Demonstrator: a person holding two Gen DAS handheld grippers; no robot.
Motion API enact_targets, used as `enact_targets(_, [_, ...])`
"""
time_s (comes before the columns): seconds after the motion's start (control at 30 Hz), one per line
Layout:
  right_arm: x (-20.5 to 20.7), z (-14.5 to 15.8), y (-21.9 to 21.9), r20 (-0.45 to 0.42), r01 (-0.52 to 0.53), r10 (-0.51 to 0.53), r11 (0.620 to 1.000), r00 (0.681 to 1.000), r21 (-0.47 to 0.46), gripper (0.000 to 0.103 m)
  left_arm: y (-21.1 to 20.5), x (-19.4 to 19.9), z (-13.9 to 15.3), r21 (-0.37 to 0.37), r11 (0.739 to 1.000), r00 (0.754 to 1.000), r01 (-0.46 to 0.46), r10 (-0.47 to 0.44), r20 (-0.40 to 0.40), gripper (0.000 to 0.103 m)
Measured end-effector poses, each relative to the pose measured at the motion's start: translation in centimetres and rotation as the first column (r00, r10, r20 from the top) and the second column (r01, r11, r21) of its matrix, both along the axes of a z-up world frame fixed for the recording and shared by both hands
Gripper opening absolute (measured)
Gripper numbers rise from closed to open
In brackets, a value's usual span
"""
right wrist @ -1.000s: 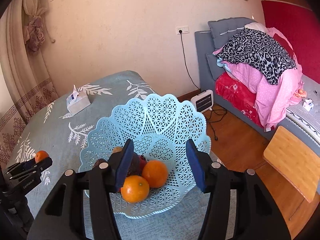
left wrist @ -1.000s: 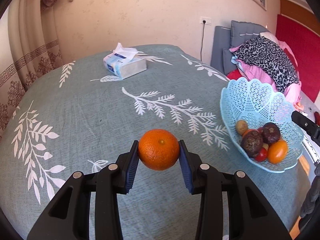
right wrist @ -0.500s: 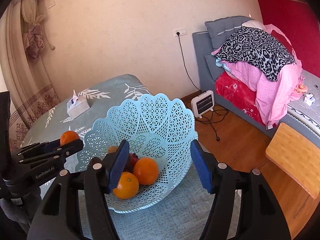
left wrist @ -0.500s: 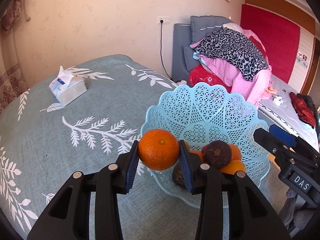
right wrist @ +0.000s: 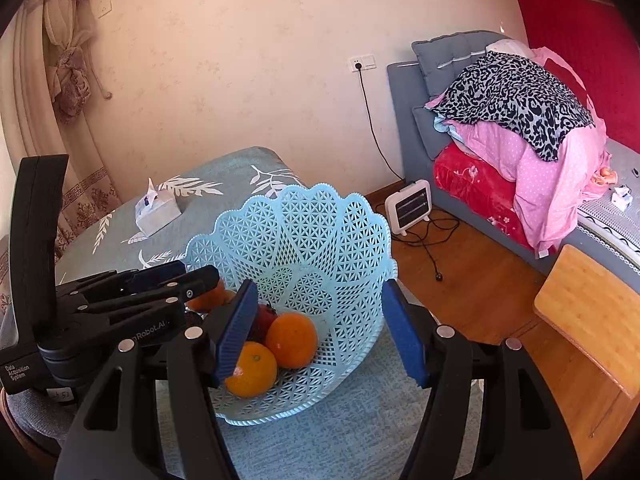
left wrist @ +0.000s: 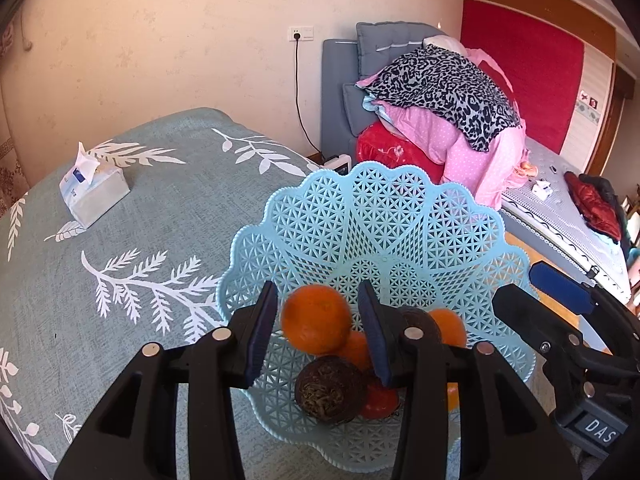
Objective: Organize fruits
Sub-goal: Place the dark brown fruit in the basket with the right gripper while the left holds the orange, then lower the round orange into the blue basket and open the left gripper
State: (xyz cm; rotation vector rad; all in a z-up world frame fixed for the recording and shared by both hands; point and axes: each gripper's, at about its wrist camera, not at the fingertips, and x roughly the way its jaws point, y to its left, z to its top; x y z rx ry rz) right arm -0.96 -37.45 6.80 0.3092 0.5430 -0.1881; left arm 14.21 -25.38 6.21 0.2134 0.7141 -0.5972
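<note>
The left gripper [left wrist: 318, 332] is positioned over the near side of the light blue lattice basket [left wrist: 384, 216], its jaws opening. An orange [left wrist: 316, 319] sits between the blue pads [left wrist: 262, 330] but with a visible gap on either side, so the pads no longer press on it; it appears blurred, just above the fruit already in the basket. That fruit includes a dark wrinkled round fruit [left wrist: 330, 390], a red one [left wrist: 378, 398] and further oranges [left wrist: 450, 326]. The right gripper [right wrist: 320, 336] is held at the basket's near edge with its jaws parted wide and nothing between the pads; two oranges [right wrist: 292, 338] show beyond them inside the basket. The basket stands on a grey-green tablecloth [left wrist: 160, 208] with white leaf print, near the table's edge. A tissue box [left wrist: 94, 190] lies well apart at the far side.
</note>
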Motion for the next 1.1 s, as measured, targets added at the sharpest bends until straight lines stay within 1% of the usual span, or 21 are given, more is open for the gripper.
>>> enact_targets(0.07, [0.0,0.0,0.0,0.003,-0.003,0.003,1.000,1.000,0.000,0.068,0.1,-0.3,0.3,-0.003,1.000,1.000,-0.003,0.003,0.024,0.060])
enact_targets(0.13, [-0.1,0.1,0.1,0.006,0.000,0.000,1.000,1.000,0.000,0.071,0.3,-0.5,0.5,0.005,1.000,0.999,-0.007,0.006,0.045,0.061])
enact_targets(0.2, [-0.1,0.1,0.2,0.006,-0.001,0.001,1.000,1.000,-0.001,0.071,0.5,-0.6,0.6,0.006,1.000,0.999,-0.011,0.011,0.050,0.065])
enact_targets(0.27, [-0.3,0.2,0.2,0.007,-0.002,0.002,1.000,1.000,-0.002,0.071,0.9,-0.6,0.7,0.005,1.000,0.998,-0.020,0.020,0.052,0.066])
enact_targets(0.33, [-0.3,0.2,0.3,0.009,-0.003,0.003,1.000,1.000,-0.003,0.071,1.2,-0.8,0.8,0.008,1.000,0.998,-0.030,0.029,0.059,0.069])
enact_targets(0.4, [-0.4,0.4,0.4,0.011,-0.004,0.005,1.000,1.000,-0.005,0.072,1.6,-1.0,0.9,0.013,0.999,0.997,-0.039,0.038,0.074,0.076])
enact_targets(0.47, [-0.6,0.6,0.4,0.016,-0.003,0.003,1.000,1.000,-0.004,0.079,2.0,-1.4,1.1,0.018,0.999,0.994,-0.049,0.047,0.094,0.082])
enact_targets(0.5, [-0.7,0.6,0.5,0.020,-0.002,0.002,1.000,1.000,-0.004,0.081,2.2,-1.6,1.2,0.020,0.998,0.993,-0.055,0.053,0.103,0.086])
enact_targets(0.57, [-0.8,0.8,0.6,0.023,-0.005,0.005,1.000,1.000,-0.005,0.084,2.7,-1.8,1.3,0.027,0.997,0.991,-0.069,0.065,0.113,0.090])
enact_targets(0.6, [-0.8,0.8,0.7,0.023,-0.006,0.006,1.000,1.000,-0.004,0.086,2.9,-2.0,1.2,0.030,0.997,0.991,-0.074,0.070,0.113,0.090])
enact_targets(0.67, [-1.0,0.9,0.7,0.026,-0.010,0.010,1.000,1.000,-0.002,0.092,3.3,-2.1,1.1,0.033,0.996,0.991,-0.084,0.080,0.106,0.091])
enact_targets(0.73, [-1.2,0.9,0.9,0.026,-0.011,0.011,1.000,1.000,-0.007,0.093,3.6,-2.3,1.0,0.038,0.994,0.990,-0.099,0.094,0.106,0.091])
enact_targets(0.8, [-1.4,1.0,1.0,0.025,-0.014,0.014,1.000,1.000,-0.011,0.096,4.0,-2.6,1.0,0.045,0.992,0.988,-0.114,0.109,0.113,0.091])
enact_targets(1.1, [-1.9,0.8,1.8,0.014,-0.019,0.019,0.999,1.000,-0.035,0.098,5.3,-3.9,1.1,0.059,0.985,0.979,-0.162,0.153,0.139,0.092])
